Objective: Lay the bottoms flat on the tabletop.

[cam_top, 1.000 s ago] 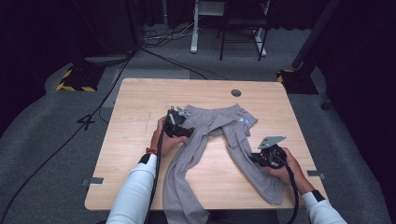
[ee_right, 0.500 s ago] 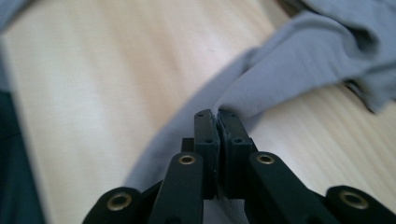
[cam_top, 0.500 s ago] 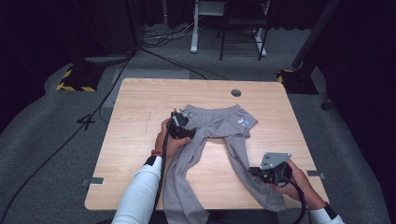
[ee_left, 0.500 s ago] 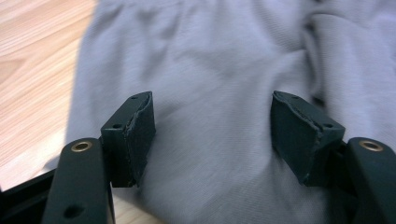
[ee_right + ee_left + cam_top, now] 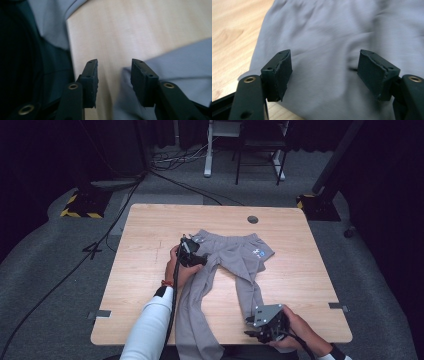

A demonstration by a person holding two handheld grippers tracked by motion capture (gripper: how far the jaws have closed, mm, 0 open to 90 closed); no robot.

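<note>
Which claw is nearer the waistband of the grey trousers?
Left. The left claw hovers over the grey trousers just below the waistband; the right claw is at the near table edge by a leg's cuff end.

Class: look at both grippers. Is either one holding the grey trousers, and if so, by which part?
Neither holds them. The left gripper is open over the grey trousers near the waist. The right gripper, jaws just opened, has nothing between them by the leg's end.

Grey trousers [image 5: 235,255] spread flat on the table, legs apart, toward the near edge
</note>
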